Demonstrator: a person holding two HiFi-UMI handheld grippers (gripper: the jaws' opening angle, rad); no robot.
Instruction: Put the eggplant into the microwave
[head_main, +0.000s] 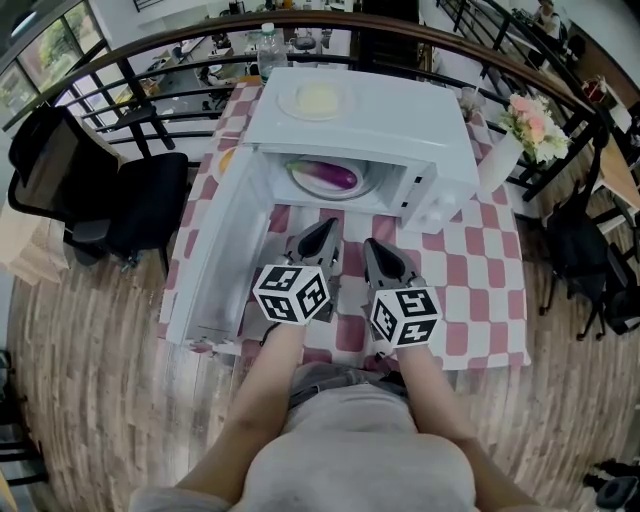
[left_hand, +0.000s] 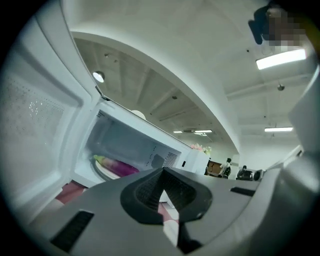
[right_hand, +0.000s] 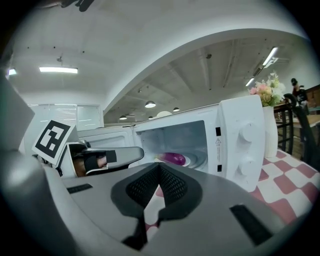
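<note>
Both grippers are shut with nothing between their pads: the left gripper (head_main: 318, 240) and the right gripper (head_main: 386, 256) hang side by side, just in front of the open microwave (head_main: 400, 130), clear of it. The eggplant (head_main: 332, 176) already lies inside the cavity on the round glass tray (head_main: 300, 181), so the placing itself appears done. The door (head_main: 215, 250) stands swung wide to the left, its far end reaching past the edge of the checked table (head_main: 480, 290).

Hazards noted:
- If the door is to be shut, a closed gripper pushing on smooth plastic may slip off.
- A hard shove could shift the microwave. A plate (head_main: 316, 100) rests loose on its top and a vase of flowers (head_main: 500, 160) stands just beside its right wall; either may slide or tip.
- The left gripper sits in the door's swing path and could be caught.
</note>
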